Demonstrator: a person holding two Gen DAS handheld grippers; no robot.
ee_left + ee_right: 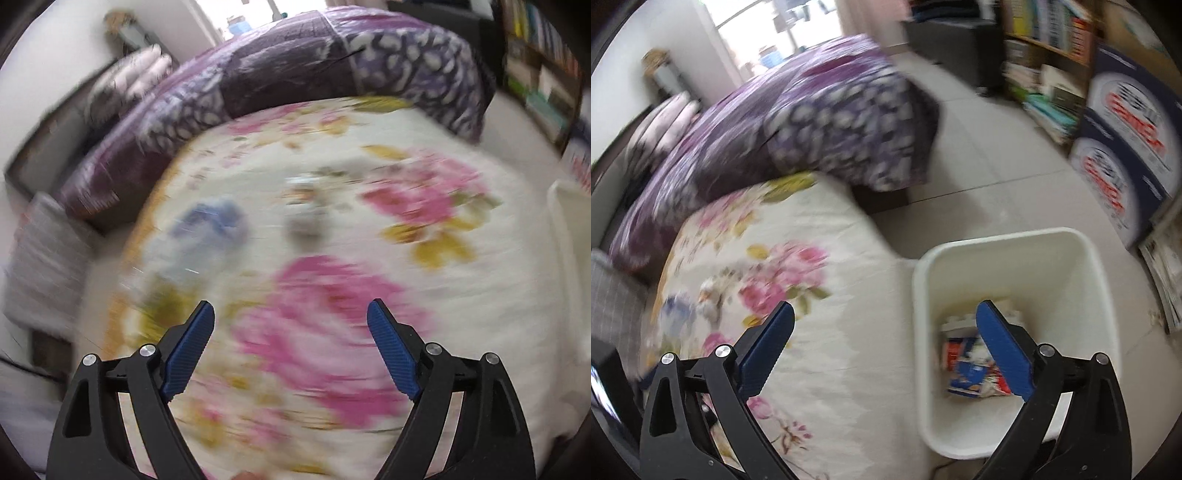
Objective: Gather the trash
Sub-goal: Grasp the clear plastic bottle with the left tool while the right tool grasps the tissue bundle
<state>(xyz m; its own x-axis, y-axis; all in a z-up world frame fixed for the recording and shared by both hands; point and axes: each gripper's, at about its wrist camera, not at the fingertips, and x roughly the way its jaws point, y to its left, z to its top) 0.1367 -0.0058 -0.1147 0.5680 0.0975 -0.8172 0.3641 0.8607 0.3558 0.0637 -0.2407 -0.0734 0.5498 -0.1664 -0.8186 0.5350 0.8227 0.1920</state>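
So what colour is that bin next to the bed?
The bin is plain white, clearest in the right wrist view.

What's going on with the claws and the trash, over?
Both claws, left and right, open, empty. Trash already in white bin. Blurry bits on flowered bedsheet. Nothing blocking.

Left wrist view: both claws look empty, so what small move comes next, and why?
Probably ease the open left claw forward toward the blurred bluish crumpled piece on the floral bedsheet. Nothing is between its fingers, and the white plastic bin beside the bed already holds wrappers, so this piece seems left to collect.
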